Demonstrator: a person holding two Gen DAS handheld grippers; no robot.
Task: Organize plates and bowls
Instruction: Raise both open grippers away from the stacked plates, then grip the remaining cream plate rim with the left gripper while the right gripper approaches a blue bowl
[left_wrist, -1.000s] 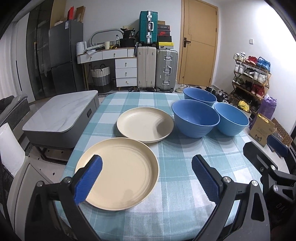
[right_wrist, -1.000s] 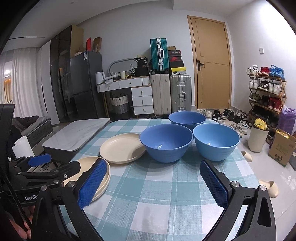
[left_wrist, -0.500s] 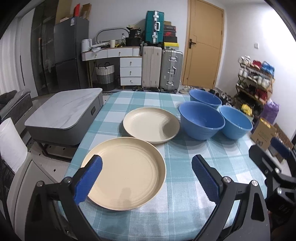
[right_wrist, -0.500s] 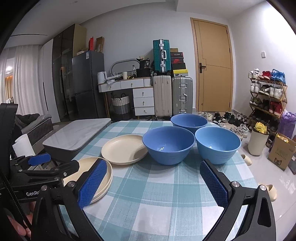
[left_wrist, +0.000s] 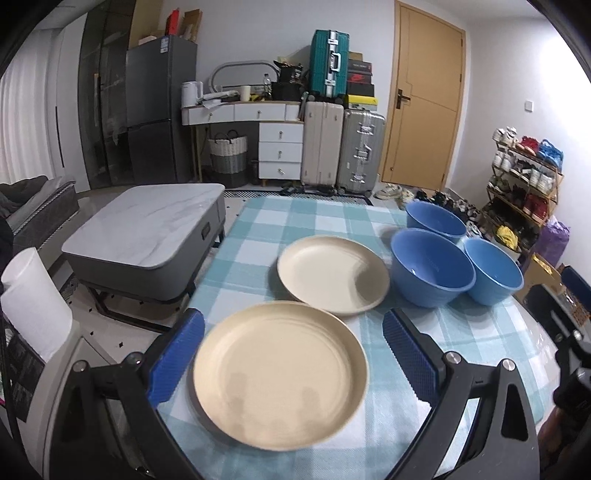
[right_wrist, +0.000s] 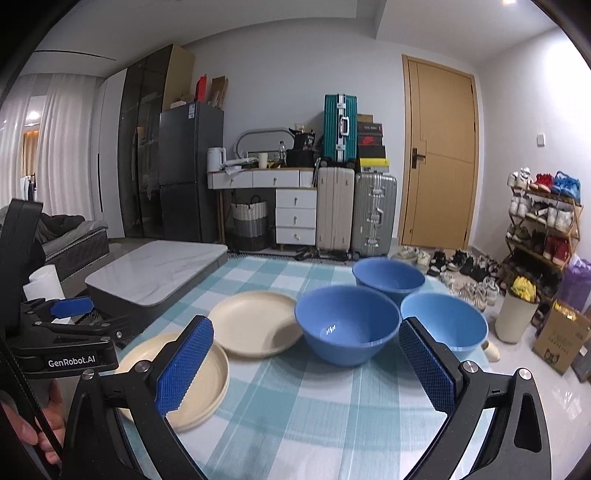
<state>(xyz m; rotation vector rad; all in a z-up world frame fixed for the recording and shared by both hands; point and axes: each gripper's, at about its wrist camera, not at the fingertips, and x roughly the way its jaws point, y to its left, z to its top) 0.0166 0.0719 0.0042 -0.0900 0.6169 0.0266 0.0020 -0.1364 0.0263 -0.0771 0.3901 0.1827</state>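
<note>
Two cream plates lie on the checked tablecloth: a near plate (left_wrist: 280, 373) at the front left and a far plate (left_wrist: 332, 278) behind it. Three blue bowls stand to the right: a middle bowl (left_wrist: 430, 271), a right bowl (left_wrist: 493, 275) and a back bowl (left_wrist: 436, 221). My left gripper (left_wrist: 293, 356) is open and empty, its jaws standing either side of the near plate. My right gripper (right_wrist: 304, 365) is open and empty, above the cloth in front of the middle bowl (right_wrist: 345, 338). The near plate (right_wrist: 207, 376) and far plate (right_wrist: 255, 323) also show in the right wrist view.
The table (left_wrist: 469, 343) drops off at its left edge to a grey marble-topped low table (left_wrist: 147, 229) and a paper roll (left_wrist: 33, 295). Suitcases (left_wrist: 341, 147), a door and a shoe rack (left_wrist: 524, 177) stand behind. The left gripper's body (right_wrist: 66, 343) shows at the left of the right wrist view.
Both grippers have risen slightly and tilted up. The left gripper has shifted so the near plate sits between its jaws. No dish has moved.
</note>
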